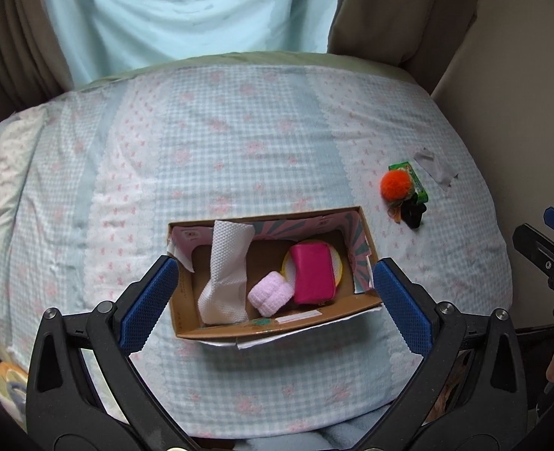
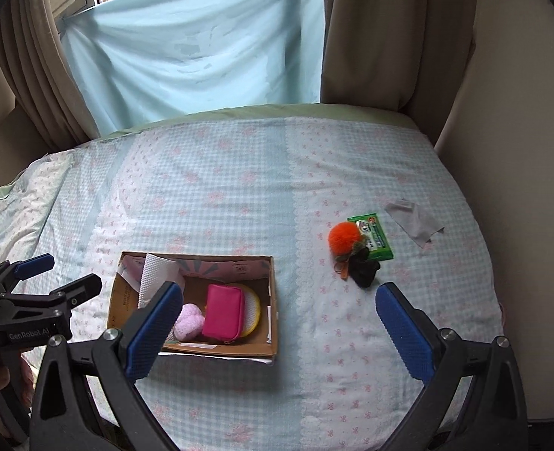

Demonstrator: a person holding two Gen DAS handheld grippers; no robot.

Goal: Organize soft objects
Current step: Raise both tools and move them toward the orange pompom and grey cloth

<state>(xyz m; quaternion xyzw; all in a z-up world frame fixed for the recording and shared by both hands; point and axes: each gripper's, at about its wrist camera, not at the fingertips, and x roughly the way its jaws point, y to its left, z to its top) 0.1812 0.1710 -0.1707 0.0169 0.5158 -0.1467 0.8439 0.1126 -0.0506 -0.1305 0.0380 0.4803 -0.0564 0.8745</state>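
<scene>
An open cardboard box (image 1: 186,312) (image 2: 273,300) lies on the bed. It holds a white paper towel (image 1: 226,274), a pale pink knitted roll (image 1: 271,293), a magenta pouch (image 1: 312,276) (image 2: 224,315) and a yellow round pad (image 1: 338,267) under the pouch. To the right lie an orange pompom (image 1: 396,185) (image 2: 343,238), a green tissue pack (image 1: 414,178) (image 2: 376,235), a black scrunchie (image 1: 415,210) (image 2: 365,268) and a grey cloth (image 1: 434,169) (image 2: 414,221). My left gripper (image 1: 275,297) is open and empty above the box. My right gripper (image 2: 278,327) is open and empty above the bed.
The checked bedspread (image 1: 239,143) covers the bed. A light blue sheet (image 2: 186,56) and beige curtains (image 2: 370,30) hang behind. A wall (image 2: 521,150) stands at the bed's right edge. The other gripper shows at the right edge of the left wrist view (image 1: 547,255) and at the left of the right wrist view (image 2: 32,293).
</scene>
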